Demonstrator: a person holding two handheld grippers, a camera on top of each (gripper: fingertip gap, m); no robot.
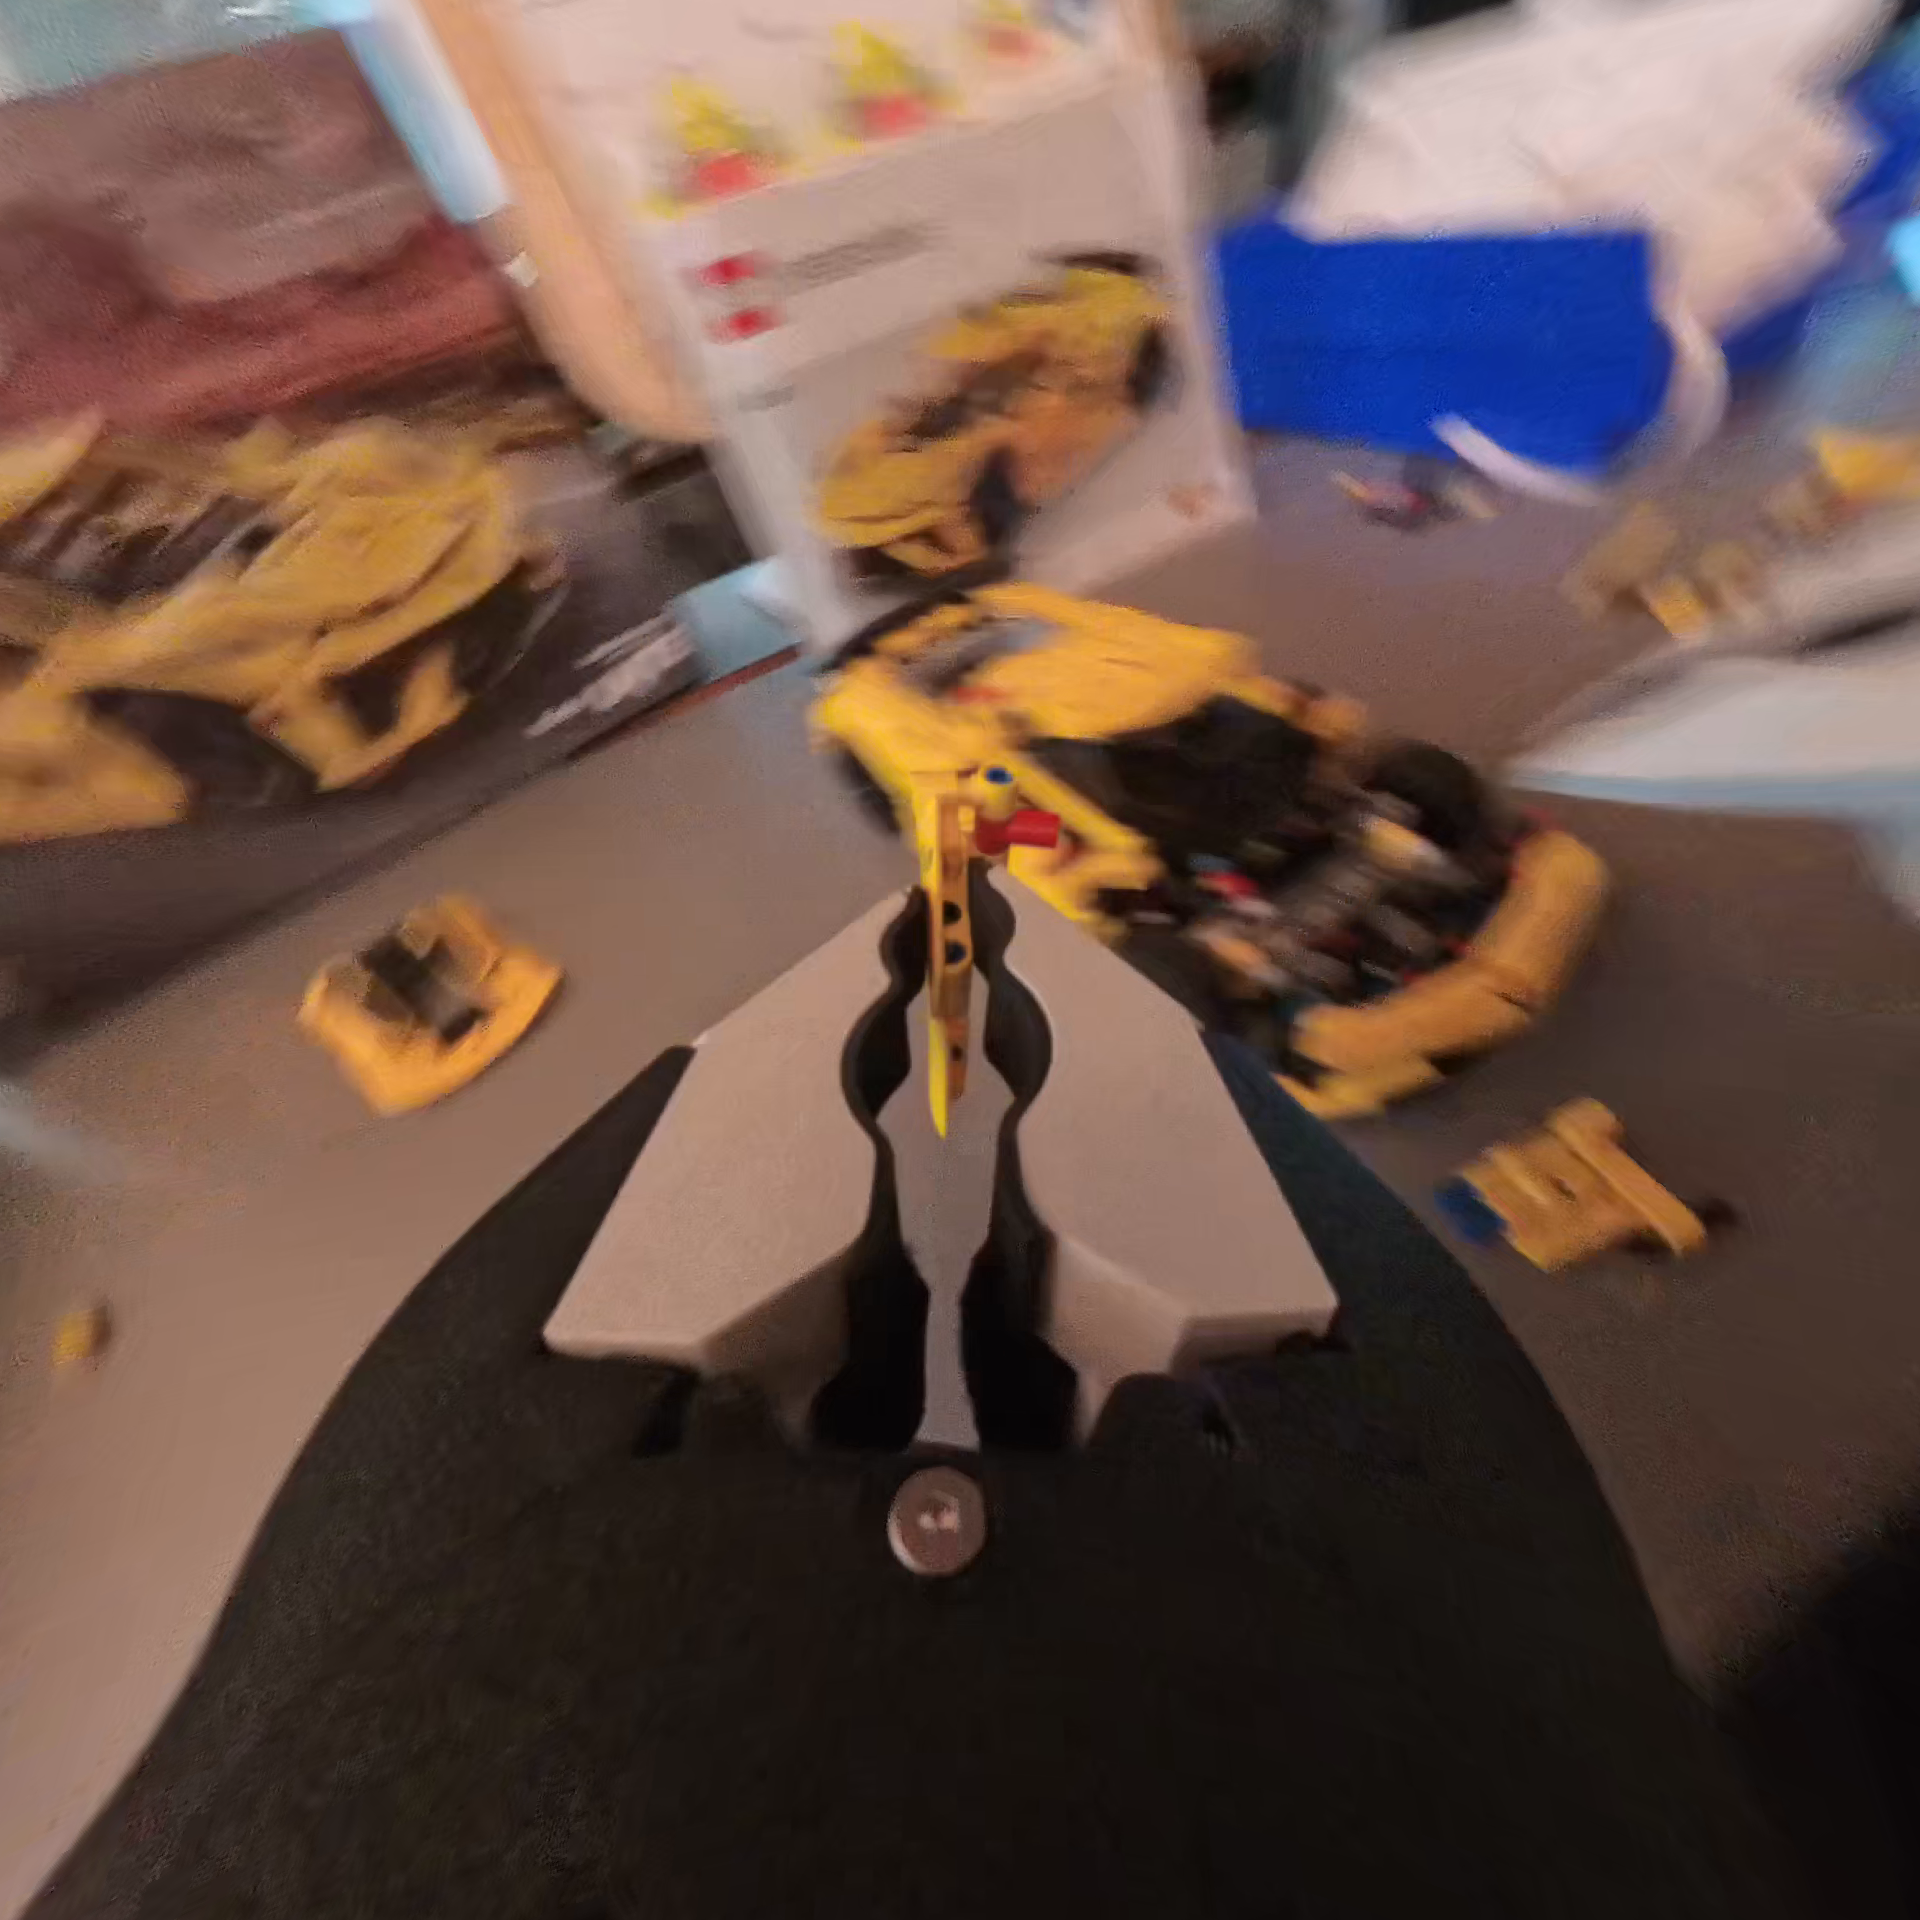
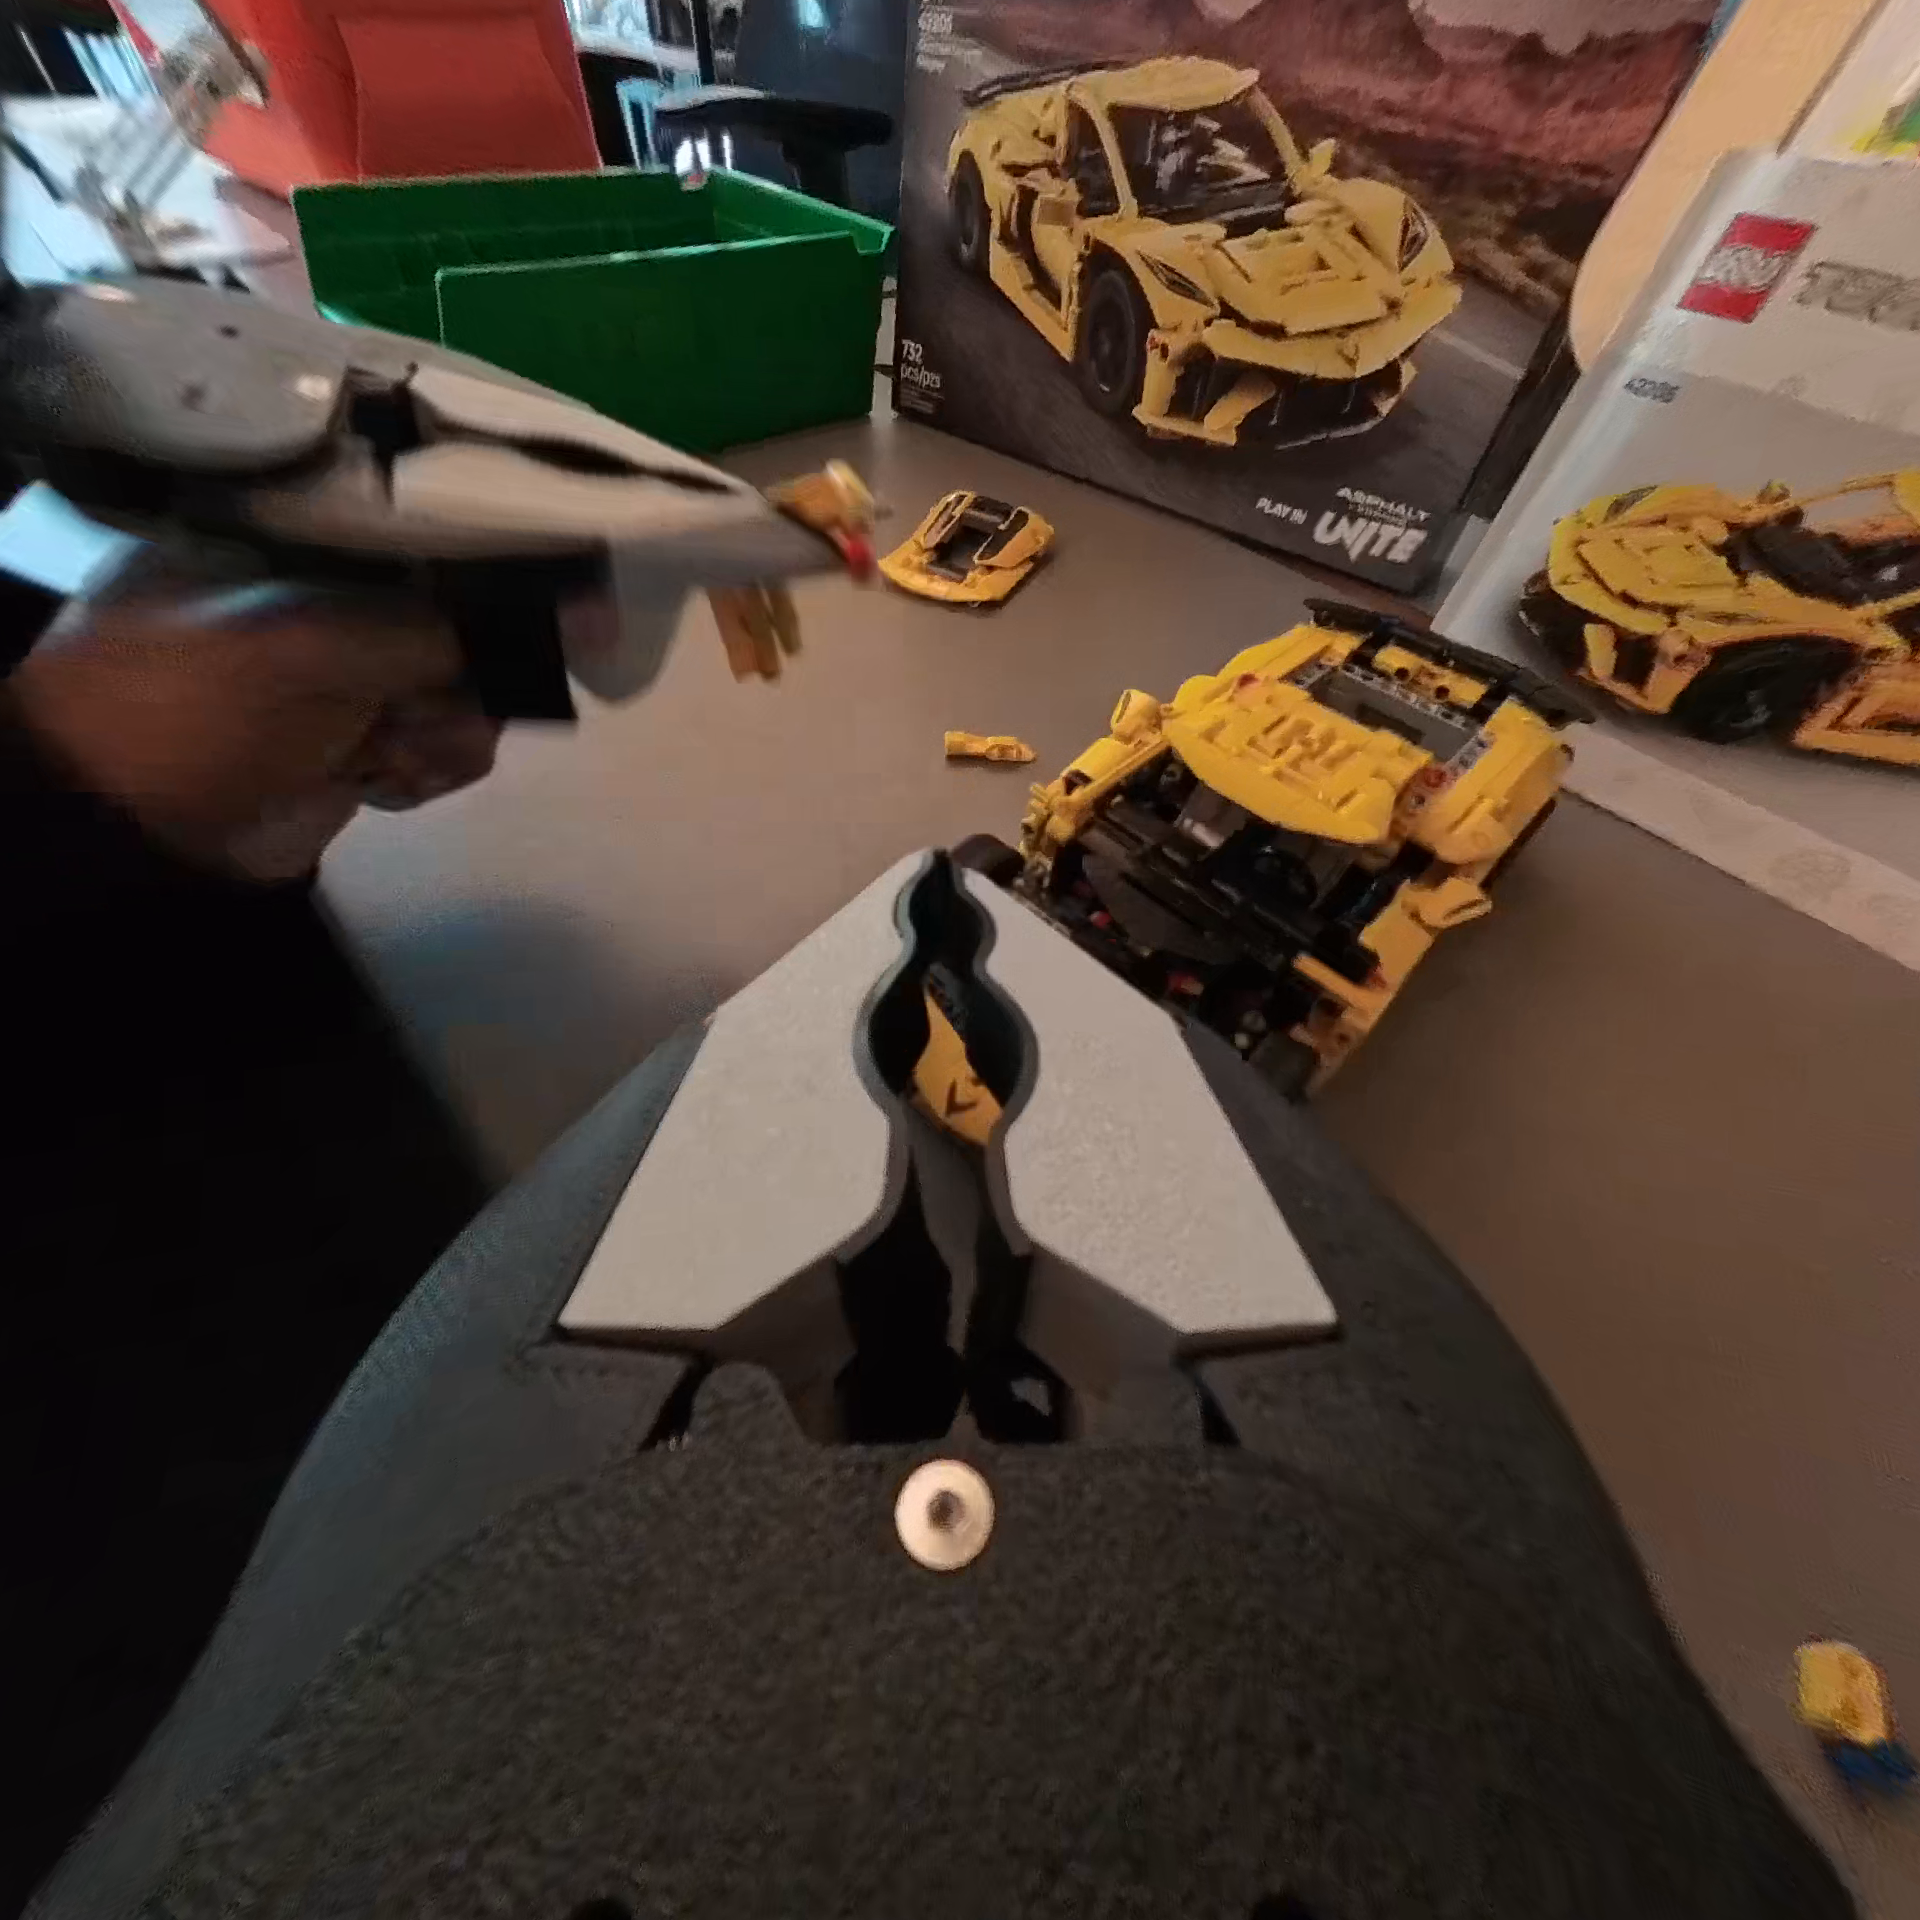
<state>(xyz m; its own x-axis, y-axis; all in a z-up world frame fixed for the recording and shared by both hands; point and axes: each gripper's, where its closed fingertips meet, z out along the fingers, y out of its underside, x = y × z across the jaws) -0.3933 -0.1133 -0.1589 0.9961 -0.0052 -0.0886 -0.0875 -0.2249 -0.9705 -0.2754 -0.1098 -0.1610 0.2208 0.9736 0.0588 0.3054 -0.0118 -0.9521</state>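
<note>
Your left tongs clench a yellow piece upright, long axis vertical, the car just beyond; your right tongs, nearer it, pinch its yellow corner panel.

I'm seeing grey-and-black grippers | left gripper gripping yellow piece, red-blue pins | right gripper pinching yellow panel, black chevron | yellow-black car | green bin | grey table

Glossy yellow plastic car on a matt grey table; rough, grainy-surfaced left tongs.
</note>
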